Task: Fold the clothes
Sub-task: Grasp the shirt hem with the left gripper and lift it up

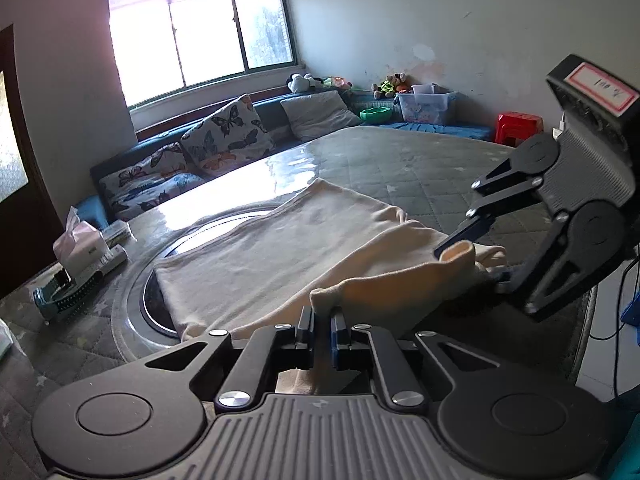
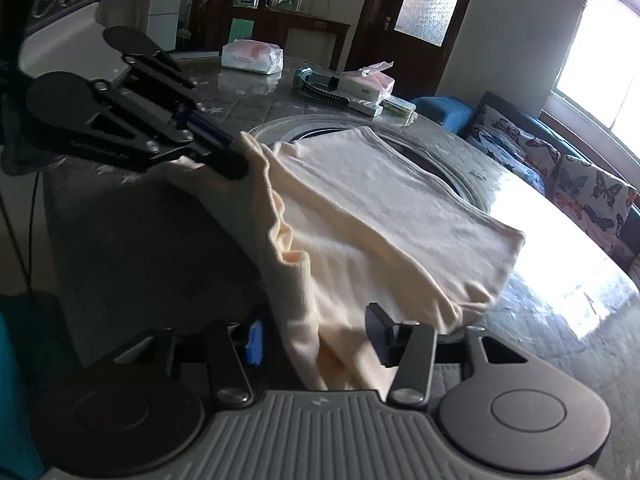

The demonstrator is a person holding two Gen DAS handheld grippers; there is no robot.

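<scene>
Left gripper [image 1: 323, 322]: bottom centre of my left view; jaws nearly together, pinching a bunched corner of the cream garment [image 1: 280, 256].
Right gripper [image 2: 320, 338]: bottom centre of my right view; jaws spread wide, cloth draped between them, blue pad at left, black pad at right. Not clamped.
Right gripper, from the left view: right side of frame, fingers at a lifted fold of cloth; cannot tell contact there.
Garment: cream, lying across the middle of both views on the quilted grey table [image 1: 420, 160]; far part flat, near edge raised and sagging between my two tools.
Glass turntable [image 1: 132, 304]: round, partly under the garment's far left portion.
Tissue box [image 1: 78, 246]: left edge of left view, well apart from the cloth.
Butterfly cushions [image 1: 224, 132]: upper left of centre, below the window [image 1: 196, 36].
Red stool [image 1: 518, 124]: right, beyond the table.
</scene>
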